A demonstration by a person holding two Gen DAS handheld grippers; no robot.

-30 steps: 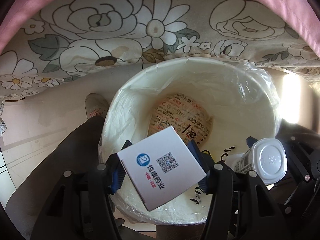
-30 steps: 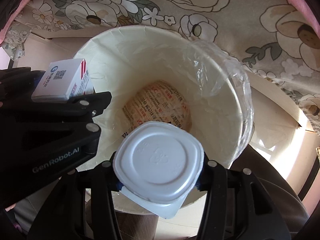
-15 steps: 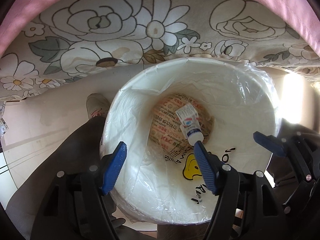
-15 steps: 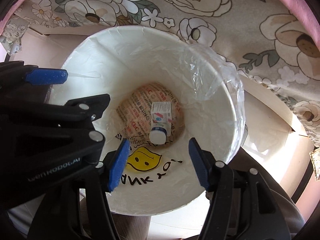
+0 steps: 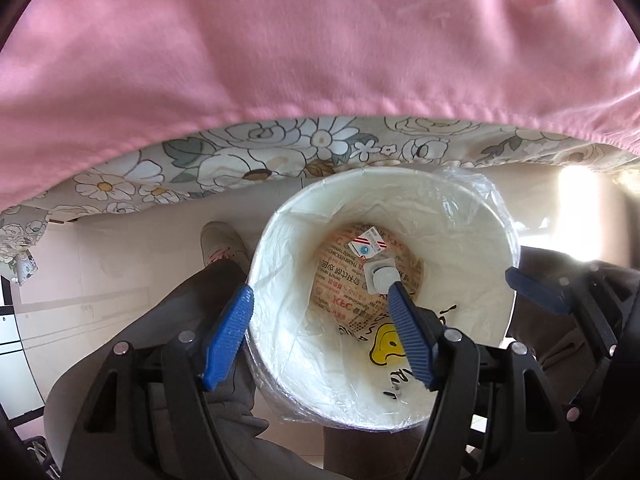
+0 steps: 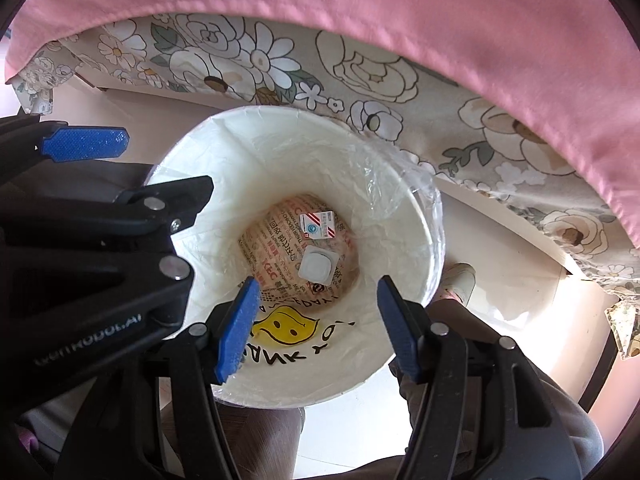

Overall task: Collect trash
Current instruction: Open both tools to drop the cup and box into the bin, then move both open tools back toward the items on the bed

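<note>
Right wrist view: the small box (image 6: pixel 317 225) and the white bottle (image 6: pixel 319 266) lie at the bottom of the lined paper bucket (image 6: pixel 400 184). Above it, the right gripper (image 6: pixel 316 326) and the left gripper (image 5: pixel 320 334) gape wide, both empty.

In the bin (image 5: pixel 472 240) lie 2 things on the printed paper (image 6: pixel 276 256) at its bottom: the small box (image 6: pixel 317 225) toward the far wall and the bottle (image 6: pixel 319 266) just beside it, nearer the camera. The floral cloth (image 6: pixel 360 80) hangs behind the bin, under the plain cloth (image 5: pixel 320 40). Both claws hover side by side above the bin, the left claw (image 5: pixel 320 336) left of the right claw (image 6: pixel 316 324).
</note>
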